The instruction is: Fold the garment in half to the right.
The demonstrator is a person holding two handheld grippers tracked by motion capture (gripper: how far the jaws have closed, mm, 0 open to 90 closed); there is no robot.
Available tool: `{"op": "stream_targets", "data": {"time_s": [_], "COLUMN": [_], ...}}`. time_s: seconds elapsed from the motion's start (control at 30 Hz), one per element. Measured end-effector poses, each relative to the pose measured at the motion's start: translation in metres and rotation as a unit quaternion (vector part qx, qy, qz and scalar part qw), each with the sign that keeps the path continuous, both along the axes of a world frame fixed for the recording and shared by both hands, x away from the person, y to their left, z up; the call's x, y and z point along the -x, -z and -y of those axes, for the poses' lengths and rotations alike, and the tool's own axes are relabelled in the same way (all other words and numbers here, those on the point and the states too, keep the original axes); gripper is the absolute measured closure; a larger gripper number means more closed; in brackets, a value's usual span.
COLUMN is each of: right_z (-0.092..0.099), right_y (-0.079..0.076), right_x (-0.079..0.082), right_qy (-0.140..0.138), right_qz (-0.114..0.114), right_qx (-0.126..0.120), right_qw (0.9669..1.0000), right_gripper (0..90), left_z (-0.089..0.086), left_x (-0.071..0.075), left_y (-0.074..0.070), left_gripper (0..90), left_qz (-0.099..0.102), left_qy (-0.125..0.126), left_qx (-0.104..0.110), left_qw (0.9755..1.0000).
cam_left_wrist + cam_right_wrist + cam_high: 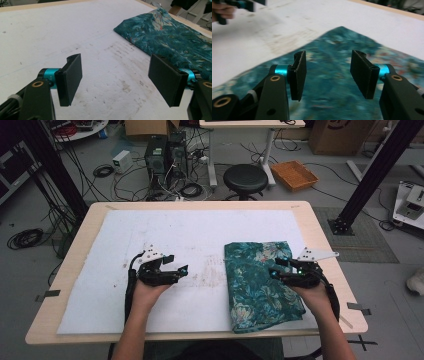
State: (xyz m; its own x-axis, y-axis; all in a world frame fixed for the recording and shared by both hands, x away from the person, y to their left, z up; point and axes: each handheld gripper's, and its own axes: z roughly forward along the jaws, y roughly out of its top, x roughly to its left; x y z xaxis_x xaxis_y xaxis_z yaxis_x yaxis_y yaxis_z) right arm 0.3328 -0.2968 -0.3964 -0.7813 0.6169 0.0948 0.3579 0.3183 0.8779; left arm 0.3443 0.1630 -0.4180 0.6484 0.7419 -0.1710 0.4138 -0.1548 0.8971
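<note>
A folded teal cloth with a flower print (260, 280) lies on the right half of the white mat (150, 240). The same cloth (172, 37) lies beyond my left gripper's right jaw, and its corner (342, 45) points away from my right gripper. My right gripper (274, 269) hovers over the cloth's right part, open (327, 72), nothing between its fingers. My left gripper (179, 265) rests above the bare mat left of the cloth, jaws wide open (115, 80) and empty.
The mat covers most of the wooden table (320, 235) and carries brown stains (210, 272) near its middle. The other hand and its gripper (227, 8) show at the top left of the right gripper view. A stool (245, 177) stands beyond the far edge.
</note>
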Motion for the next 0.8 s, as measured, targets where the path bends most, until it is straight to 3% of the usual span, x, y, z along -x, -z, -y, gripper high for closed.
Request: {"op": "stream_targets", "data": {"time_s": [0.2,0.4,0.47,0.53,0.67,0.8], "right_z": [-0.033,-0.055,-0.068,-0.078,-0.076,-0.064], "right_y": [0.008,0.023,0.034,0.045,0.051,0.038], "right_x": [0.023,0.040,0.047,0.049,0.050,0.045], "right_qy": [-0.062,-0.100,-0.099,-0.095,-0.095,-0.097], "right_qz": [0.014,0.004,0.013,0.012,0.006,0.002], "right_qx": [0.025,0.033,0.092,0.149,0.125,0.086], "right_qw": [0.9977,0.9944,0.9907,0.9842,0.9876,0.9915], "right_gripper": [44.4,43.8,43.8,44.3,45.8,42.1], "left_z": [-0.005,-0.005,-0.005,-0.005,-0.007,-0.011], "left_x": [0.000,0.001,0.001,0.002,0.003,0.004], "left_y": [-0.001,-0.002,-0.002,-0.003,-0.005,-0.008], "left_gripper": [27.4,27.4,27.4,27.4,27.4,27.4], "left_qz": [0.003,0.004,0.004,0.004,0.009,0.013], "left_qy": [-0.006,-0.006,-0.006,-0.005,-0.007,-0.009], "left_qx": [0.001,0.000,0.000,0.000,0.003,0.007], "left_qw": [1.0000,1.0000,1.0000,1.0000,0.9999,0.9998]}}
